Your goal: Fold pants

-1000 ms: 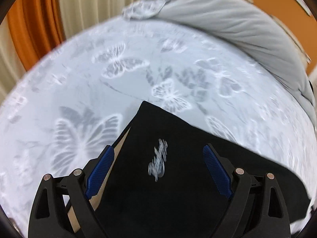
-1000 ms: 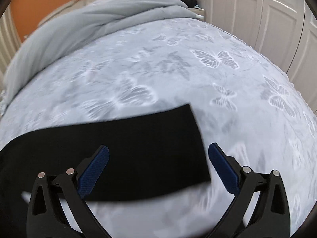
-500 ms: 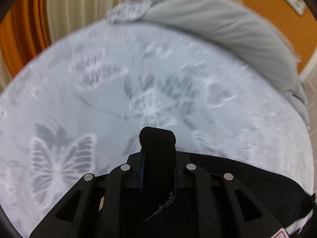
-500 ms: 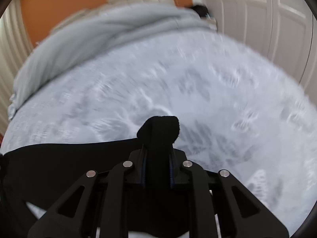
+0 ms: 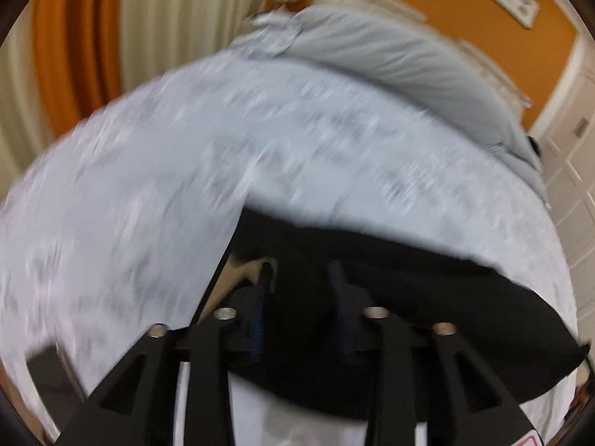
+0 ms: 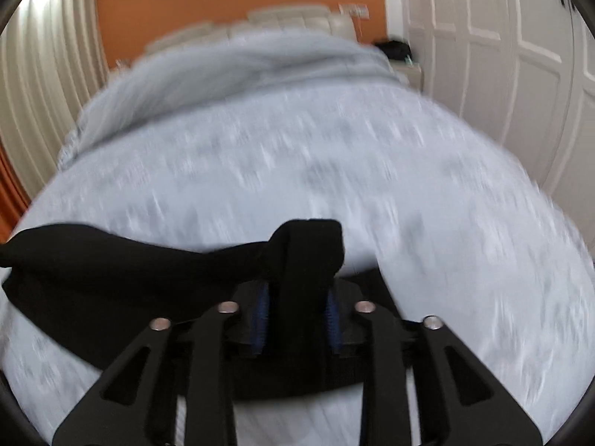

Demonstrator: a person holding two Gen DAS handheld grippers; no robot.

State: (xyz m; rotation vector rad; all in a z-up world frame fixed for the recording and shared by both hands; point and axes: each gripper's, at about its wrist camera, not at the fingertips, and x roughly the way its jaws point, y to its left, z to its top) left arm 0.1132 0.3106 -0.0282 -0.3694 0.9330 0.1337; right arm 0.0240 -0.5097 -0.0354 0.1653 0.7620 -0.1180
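Observation:
The black pants (image 5: 427,297) lie across a bed with a pale butterfly-print cover (image 5: 148,186). My left gripper (image 5: 301,290) is shut on one end of the pants, the cloth bunched between its blue pads. My right gripper (image 6: 297,297) is shut on the other end of the pants (image 6: 111,271), with a fold of black cloth sticking up between the pads. The held ends are raised off the cover (image 6: 409,186). Both views are blurred by motion.
A grey duvet (image 5: 390,59) is bunched at the head of the bed, also in the right wrist view (image 6: 241,70). Orange wall and cream curtains (image 5: 178,18) stand behind. White wardrobe doors (image 6: 502,55) line the right side.
Both grippers were open over the flat pants, then shut on the two ends. Now both have lifted, pulling the cloth up, and more of the room shows.

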